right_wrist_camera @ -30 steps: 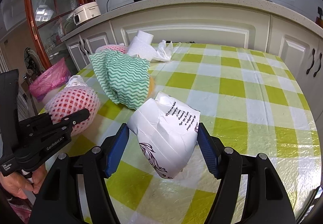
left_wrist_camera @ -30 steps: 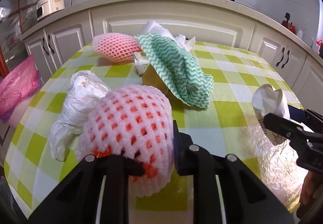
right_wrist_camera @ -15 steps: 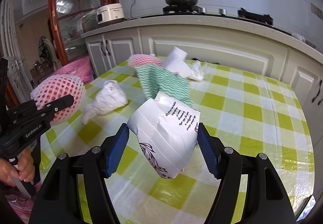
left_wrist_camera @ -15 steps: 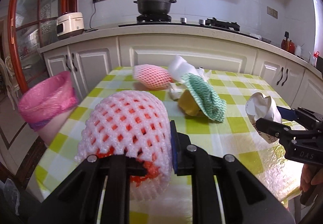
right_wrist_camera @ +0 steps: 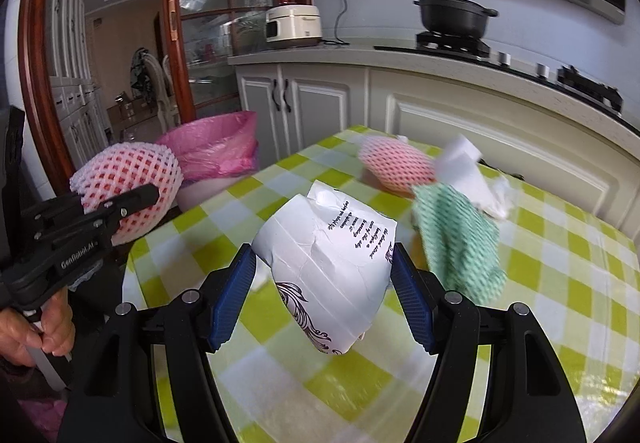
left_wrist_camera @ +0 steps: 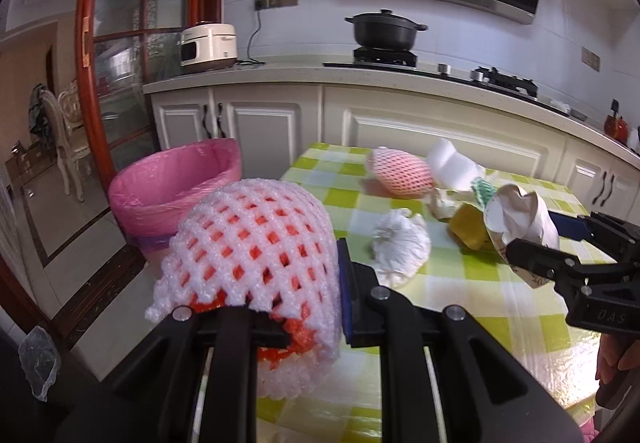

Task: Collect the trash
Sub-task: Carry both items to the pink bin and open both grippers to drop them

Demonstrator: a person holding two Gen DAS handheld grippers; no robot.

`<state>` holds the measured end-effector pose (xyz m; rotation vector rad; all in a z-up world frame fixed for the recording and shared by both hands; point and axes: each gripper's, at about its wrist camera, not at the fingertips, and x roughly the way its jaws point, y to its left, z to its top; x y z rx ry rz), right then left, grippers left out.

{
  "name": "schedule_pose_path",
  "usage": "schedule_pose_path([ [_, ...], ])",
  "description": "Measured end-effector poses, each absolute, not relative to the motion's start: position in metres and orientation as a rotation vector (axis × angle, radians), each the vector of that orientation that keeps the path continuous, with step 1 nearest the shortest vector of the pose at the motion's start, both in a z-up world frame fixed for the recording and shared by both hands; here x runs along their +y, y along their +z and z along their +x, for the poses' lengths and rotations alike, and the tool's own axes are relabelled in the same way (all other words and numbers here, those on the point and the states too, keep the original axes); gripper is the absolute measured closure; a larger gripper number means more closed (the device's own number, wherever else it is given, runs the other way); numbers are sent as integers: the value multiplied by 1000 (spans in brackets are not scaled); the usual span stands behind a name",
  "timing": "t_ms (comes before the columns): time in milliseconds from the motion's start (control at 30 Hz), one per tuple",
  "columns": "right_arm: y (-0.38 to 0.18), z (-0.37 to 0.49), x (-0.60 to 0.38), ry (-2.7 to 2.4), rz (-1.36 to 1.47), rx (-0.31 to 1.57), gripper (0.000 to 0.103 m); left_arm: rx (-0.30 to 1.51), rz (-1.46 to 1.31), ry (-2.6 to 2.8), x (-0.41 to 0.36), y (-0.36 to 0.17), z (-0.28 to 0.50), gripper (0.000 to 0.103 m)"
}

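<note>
Mid-carry: left gripper (left_wrist_camera: 308,319) clamped tight on foam net (left_wrist_camera: 256,243), right gripper (right_wrist_camera: 322,285) pinching crumpled paper cup (right_wrist_camera: 328,263), both above desk (right_wrist_camera: 560,283). Next, probably over the pink-lined bin (left_wrist_camera: 176,183), then let go.

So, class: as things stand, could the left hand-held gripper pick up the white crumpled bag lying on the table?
Probably not: the left hand-held gripper is shut on a foam net, so it has no free grip for the white bag.
</note>
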<state>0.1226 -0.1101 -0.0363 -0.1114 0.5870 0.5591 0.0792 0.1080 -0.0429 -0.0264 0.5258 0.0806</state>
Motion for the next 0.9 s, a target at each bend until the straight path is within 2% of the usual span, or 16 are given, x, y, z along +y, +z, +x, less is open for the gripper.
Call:
schedule_pose_path([
  [367, -21, 185, -24, 704, -138, 556, 38, 506, -53, 191, 172, -33, 100, 86],
  [900, -3, 278, 94, 874, -159, 567, 37, 501, -46, 262, 287, -15, 204, 83],
])
